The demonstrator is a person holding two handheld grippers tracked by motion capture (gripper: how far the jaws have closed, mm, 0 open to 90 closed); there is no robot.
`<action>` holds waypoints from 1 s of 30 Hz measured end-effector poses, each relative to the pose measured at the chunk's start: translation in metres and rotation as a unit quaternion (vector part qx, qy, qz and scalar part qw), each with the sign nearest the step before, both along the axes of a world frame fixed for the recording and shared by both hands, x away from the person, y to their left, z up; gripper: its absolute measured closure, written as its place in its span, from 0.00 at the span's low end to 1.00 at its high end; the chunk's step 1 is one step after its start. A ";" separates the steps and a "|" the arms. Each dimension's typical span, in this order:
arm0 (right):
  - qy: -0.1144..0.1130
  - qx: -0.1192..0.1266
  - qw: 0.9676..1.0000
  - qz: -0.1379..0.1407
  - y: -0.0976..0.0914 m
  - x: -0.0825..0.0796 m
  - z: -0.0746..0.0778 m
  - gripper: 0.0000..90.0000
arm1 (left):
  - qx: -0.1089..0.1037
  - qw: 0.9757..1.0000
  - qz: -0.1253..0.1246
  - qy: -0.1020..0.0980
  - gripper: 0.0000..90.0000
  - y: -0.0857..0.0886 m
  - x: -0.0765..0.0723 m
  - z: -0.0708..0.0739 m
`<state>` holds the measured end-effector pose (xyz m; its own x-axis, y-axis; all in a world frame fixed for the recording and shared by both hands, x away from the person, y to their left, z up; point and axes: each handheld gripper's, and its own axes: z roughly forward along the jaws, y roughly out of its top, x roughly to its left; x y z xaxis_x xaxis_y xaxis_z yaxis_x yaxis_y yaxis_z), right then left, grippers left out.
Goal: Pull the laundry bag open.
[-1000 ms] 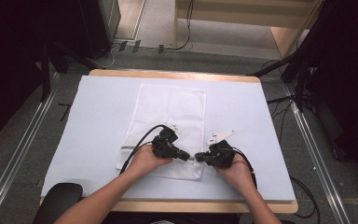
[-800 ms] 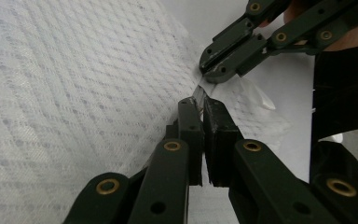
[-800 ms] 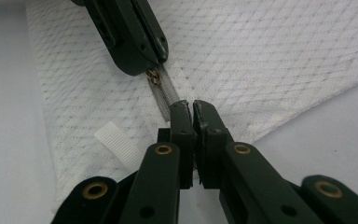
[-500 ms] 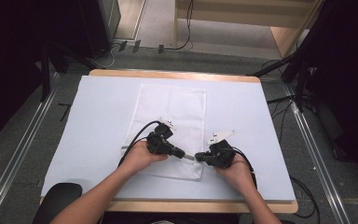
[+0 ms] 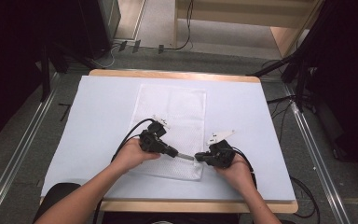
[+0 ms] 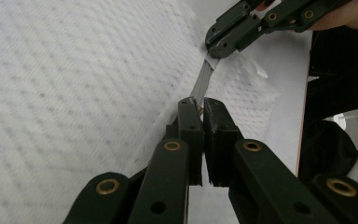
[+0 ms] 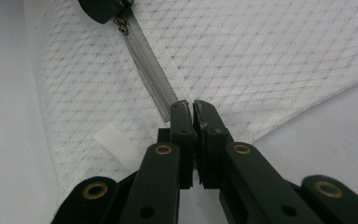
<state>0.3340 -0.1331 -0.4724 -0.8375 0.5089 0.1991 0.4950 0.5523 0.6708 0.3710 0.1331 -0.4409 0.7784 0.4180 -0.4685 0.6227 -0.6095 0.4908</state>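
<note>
Left gripper (image 6: 199,108): your jaws clenched on the small brass zipper pull (image 6: 199,110).
Right gripper (image 7: 189,111): yours clamps the grey zipper tape (image 7: 148,47) end.
White mesh fabric pouch (image 5: 170,126): beneath both grippers.

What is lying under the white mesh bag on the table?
The white mesh bag lies flat on a pale blue mat that covers the wooden table. Whether anything is inside the bag cannot be seen through the mesh.

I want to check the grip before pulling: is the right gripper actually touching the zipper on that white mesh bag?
Touching. In the right gripper view, the right gripper has its jaws closed on the end of the zipper.
</note>
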 end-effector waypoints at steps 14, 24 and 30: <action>0.006 0.004 1.000 -0.002 0.000 0.001 0.000 0.98 | -0.018 1.000 0.020 0.001 0.98 0.023 -0.001 0.006; 0.007 0.005 1.000 -0.001 -0.001 0.001 0.000 0.98 | -0.022 0.999 0.023 0.011 0.98 0.035 0.003 0.008; 0.007 0.007 1.000 0.000 -0.001 0.002 -0.001 0.98 | -0.021 0.999 0.030 0.011 0.97 0.044 0.004 0.012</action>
<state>0.3357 -0.1340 -0.4732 -0.8344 0.5064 0.2176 0.5047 0.5433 0.6709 0.3750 0.1769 -0.4290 0.7422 0.4434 -0.5025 0.6680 -0.5505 0.5008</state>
